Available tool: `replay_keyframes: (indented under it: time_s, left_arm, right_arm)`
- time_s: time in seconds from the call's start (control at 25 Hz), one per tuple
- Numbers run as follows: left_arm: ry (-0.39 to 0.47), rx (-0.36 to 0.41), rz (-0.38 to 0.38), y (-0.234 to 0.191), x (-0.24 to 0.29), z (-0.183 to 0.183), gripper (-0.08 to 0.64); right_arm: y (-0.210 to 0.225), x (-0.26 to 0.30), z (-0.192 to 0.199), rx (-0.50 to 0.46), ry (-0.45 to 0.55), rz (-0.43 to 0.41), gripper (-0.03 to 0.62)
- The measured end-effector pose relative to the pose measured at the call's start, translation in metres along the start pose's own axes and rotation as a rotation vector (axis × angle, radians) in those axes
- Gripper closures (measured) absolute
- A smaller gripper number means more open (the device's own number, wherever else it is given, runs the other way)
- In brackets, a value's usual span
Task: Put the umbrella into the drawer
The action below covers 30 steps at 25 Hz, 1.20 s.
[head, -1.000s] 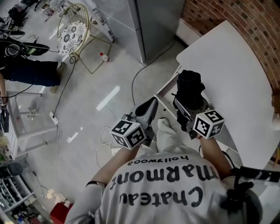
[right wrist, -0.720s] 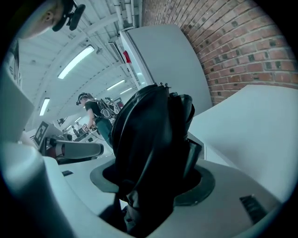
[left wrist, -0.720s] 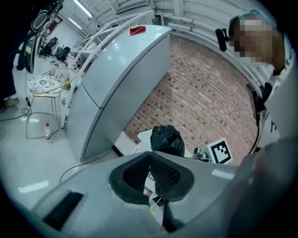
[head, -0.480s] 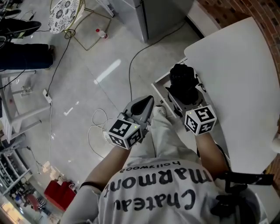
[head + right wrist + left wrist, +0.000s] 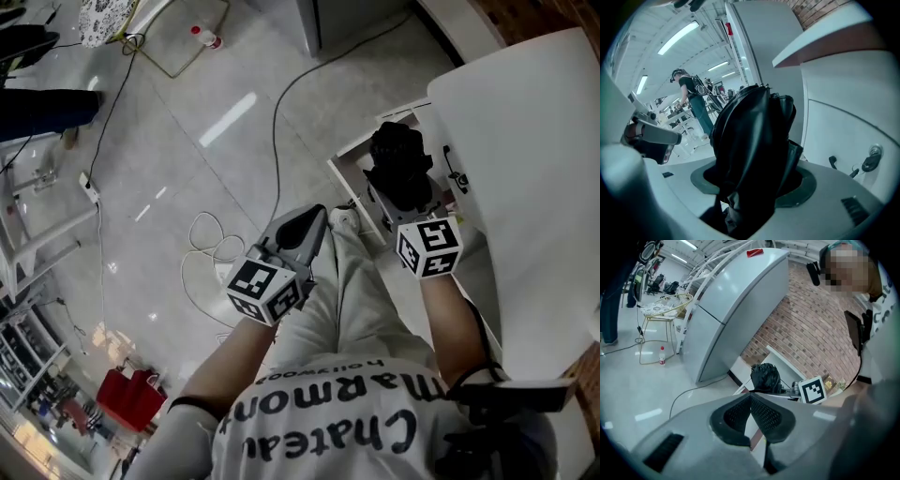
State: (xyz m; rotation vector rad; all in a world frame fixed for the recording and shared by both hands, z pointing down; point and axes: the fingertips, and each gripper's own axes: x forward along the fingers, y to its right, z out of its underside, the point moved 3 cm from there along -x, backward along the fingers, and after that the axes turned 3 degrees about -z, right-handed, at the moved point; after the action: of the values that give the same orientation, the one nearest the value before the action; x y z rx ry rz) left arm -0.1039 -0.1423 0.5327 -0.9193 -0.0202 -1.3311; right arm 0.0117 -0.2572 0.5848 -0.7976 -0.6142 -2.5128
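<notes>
A black folded umbrella (image 5: 397, 161) is clamped in my right gripper (image 5: 403, 195), which is shut on it. It hangs over the open white drawer (image 5: 349, 180) under the white table (image 5: 534, 141). In the right gripper view the umbrella (image 5: 752, 136) fills the middle and stands up from between the jaws of the right gripper (image 5: 754, 190). My left gripper (image 5: 307, 223) is shut and holds nothing, to the left of the drawer above the person's leg. In the left gripper view the left gripper (image 5: 751, 398) has its jaws together, and the umbrella (image 5: 765, 377) shows beyond them.
A grey fridge (image 5: 733, 310) stands past the drawer. Cables (image 5: 208, 255) trail over the glossy floor. A key (image 5: 871, 161) hangs in a lock on the white cabinet front. A wire chair (image 5: 663, 310) and a bottle (image 5: 204, 36) are further off. Another person (image 5: 693, 101) stands in the distance.
The head view has tipped further down and the scene has slid up the picture. My right gripper keeps the umbrella at the drawer, and my left gripper stays shut beside it.
</notes>
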Motion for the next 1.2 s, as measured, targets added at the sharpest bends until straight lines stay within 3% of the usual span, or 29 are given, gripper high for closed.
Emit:
replay_keyframes:
  time_s: [0.2,0.8,1.2]
  left_arm:
    - [-0.014,-0.033,-0.003,-0.027,0.011,0.019,0.545]
    - [-0.102,-0.052,0.090,-0.075,0.051,0.097,0.545]
    - [-0.100,-0.069,0.101,-0.102,0.064,0.121,0.545]
  right_arm:
    - [0.019,0.026,0.035,0.031,-0.018,0.055,0.302]
    - [0.056,0.071,0.130,0.159,-0.011,0.190,0.302]
    - [0.064,0.083,0.162,0.142,-0.020,0.241,0.302]
